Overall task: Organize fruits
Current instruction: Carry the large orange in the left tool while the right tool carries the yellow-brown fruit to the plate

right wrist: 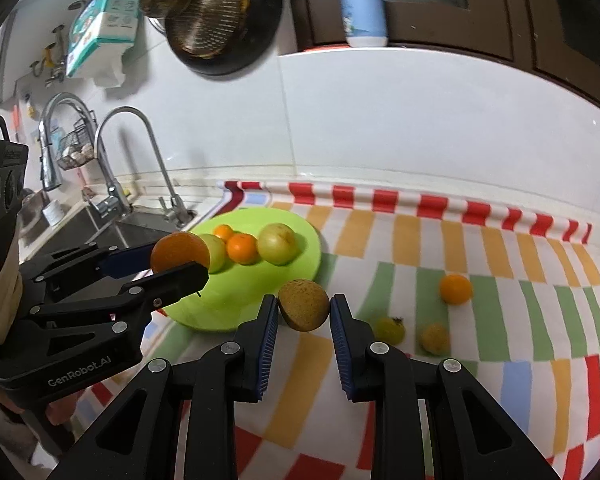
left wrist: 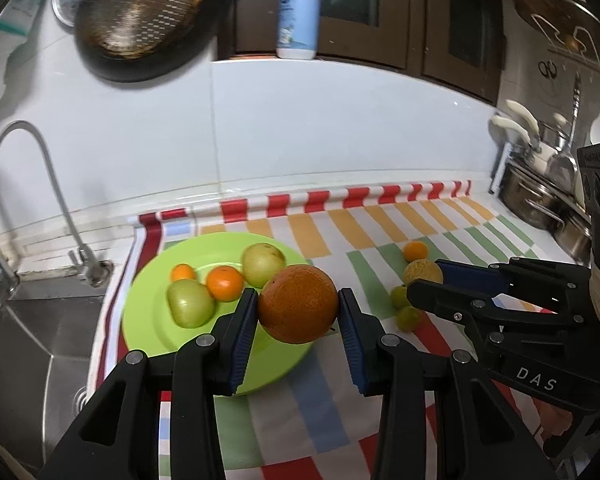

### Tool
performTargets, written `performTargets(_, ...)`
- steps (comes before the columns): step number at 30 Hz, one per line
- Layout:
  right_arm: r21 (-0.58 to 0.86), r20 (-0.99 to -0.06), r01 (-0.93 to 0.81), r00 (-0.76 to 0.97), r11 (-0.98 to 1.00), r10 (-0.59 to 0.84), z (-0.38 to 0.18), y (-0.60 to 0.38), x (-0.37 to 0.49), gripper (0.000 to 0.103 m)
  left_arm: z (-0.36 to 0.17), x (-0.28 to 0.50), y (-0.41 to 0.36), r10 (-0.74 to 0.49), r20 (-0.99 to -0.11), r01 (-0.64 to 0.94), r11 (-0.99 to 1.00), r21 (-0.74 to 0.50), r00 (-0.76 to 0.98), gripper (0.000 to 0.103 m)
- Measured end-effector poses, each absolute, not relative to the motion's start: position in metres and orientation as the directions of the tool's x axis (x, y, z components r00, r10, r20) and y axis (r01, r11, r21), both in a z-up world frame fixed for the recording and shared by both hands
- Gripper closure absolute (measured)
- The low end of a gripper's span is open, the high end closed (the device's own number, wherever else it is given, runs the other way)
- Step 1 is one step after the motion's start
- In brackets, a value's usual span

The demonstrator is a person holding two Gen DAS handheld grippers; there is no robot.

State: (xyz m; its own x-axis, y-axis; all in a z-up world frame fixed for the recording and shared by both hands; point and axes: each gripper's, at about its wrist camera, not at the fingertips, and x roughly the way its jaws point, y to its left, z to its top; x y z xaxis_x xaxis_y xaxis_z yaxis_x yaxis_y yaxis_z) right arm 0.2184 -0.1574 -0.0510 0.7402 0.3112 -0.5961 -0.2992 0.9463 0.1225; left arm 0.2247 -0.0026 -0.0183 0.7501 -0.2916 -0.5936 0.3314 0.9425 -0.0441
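My left gripper [left wrist: 298,312] is shut on a large orange [left wrist: 298,304] and holds it above the right part of the green plate [left wrist: 148,320]. The plate carries two small oranges [left wrist: 225,283] and two green-yellow fruits [left wrist: 190,304]. My right gripper [right wrist: 304,312] is shut on a brownish-yellow round fruit [right wrist: 303,304] just right of the plate [right wrist: 220,304], at or slightly above the cloth. On the cloth to the right lie a small orange [right wrist: 455,289] and two small yellow-green fruits [right wrist: 389,330].
A striped cloth [right wrist: 420,264] covers the counter. A steel sink [left wrist: 32,344] with a curved tap [left wrist: 28,168] lies left of the plate. Pots [left wrist: 540,196] stand at the far right. A white tiled wall [left wrist: 320,128] runs behind, with a lotion bottle [left wrist: 298,12] on the ledge.
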Motion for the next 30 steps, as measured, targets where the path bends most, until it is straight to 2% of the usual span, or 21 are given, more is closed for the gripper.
performTargets(13, 0.105, -0.569, -0.408, 0.723, 0.907, 0.392, -0.041, -0.115, 0.247, 0.075, -0.026, 0.237, 0.038, -0.192, -0.615, 0.203, 0.978, -0.053, 0.764, 0.063)
performTargets(30, 0.117, -0.669, -0.470, 0.614, 0.875, 0.419, -0.086, -0.075, 0.297, 0.075, -0.077, 0.271, 0.059, -0.159, -0.707, 0.150, 0.986, -0.075, 0.689, 0.063)
